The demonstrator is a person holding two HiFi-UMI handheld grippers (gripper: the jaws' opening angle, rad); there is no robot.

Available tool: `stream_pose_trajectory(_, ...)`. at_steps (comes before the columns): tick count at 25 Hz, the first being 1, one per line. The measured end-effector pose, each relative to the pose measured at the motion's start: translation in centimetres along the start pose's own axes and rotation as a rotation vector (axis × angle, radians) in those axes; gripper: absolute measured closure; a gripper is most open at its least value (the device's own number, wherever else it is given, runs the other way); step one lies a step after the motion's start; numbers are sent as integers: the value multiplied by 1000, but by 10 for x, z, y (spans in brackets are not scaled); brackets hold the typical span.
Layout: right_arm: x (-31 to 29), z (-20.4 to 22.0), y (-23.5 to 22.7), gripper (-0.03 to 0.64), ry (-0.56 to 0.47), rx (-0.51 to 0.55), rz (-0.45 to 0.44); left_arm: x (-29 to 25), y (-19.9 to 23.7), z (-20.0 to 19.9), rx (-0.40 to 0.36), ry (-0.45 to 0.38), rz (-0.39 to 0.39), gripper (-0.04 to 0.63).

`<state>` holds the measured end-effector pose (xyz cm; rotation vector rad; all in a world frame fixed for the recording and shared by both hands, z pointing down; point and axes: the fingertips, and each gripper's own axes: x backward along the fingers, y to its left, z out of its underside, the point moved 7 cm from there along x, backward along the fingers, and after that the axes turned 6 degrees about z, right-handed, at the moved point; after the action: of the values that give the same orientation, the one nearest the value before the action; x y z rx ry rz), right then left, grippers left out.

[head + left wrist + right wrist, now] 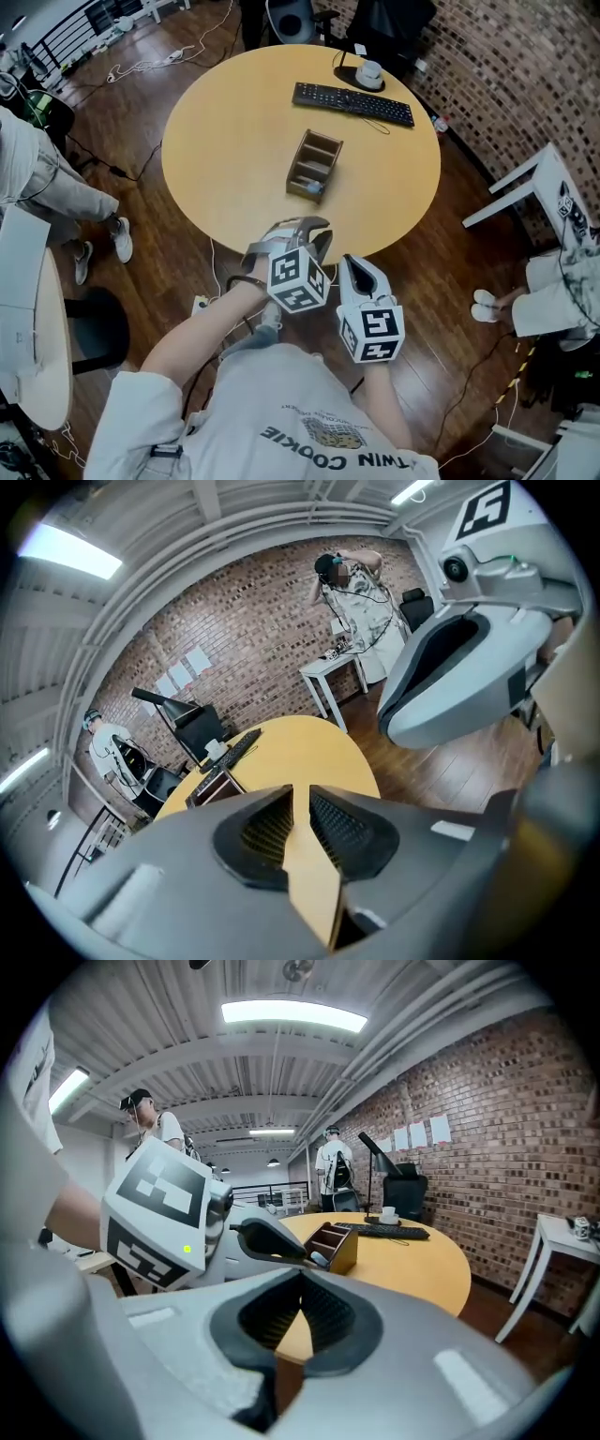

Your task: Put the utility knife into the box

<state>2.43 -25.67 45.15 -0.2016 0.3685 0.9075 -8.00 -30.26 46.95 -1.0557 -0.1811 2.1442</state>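
bare tabletop around box, keyboard beyond

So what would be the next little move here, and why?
Probably no further reach: lower both grippers and stop. A blue-grey thing, likely the utility knife, already lies in the near compartment of the wooden box. The left gripper and the right gripper hold nothing between their jaws.
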Motion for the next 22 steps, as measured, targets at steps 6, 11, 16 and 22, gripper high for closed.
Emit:
stream_pose_trajectory(6, 43, 12, -9, 615, -28, 12, -47, 22, -50, -20, 94, -9, -38, 554)
stream_pose_trajectory(11, 77, 22, -14, 617, -54, 32, -101, 42, -89, -40, 155, -25, -98, 568)
stream_pose_trajectory(16, 112, 39, -18, 617, -43, 29, -143, 62, -128, -58, 202, -39, -144, 580)
stream_pose_trajectory(22, 143, 45, -13, 617, -46, 34, -196, 89, -160, -69, 296, -64, -183, 588)
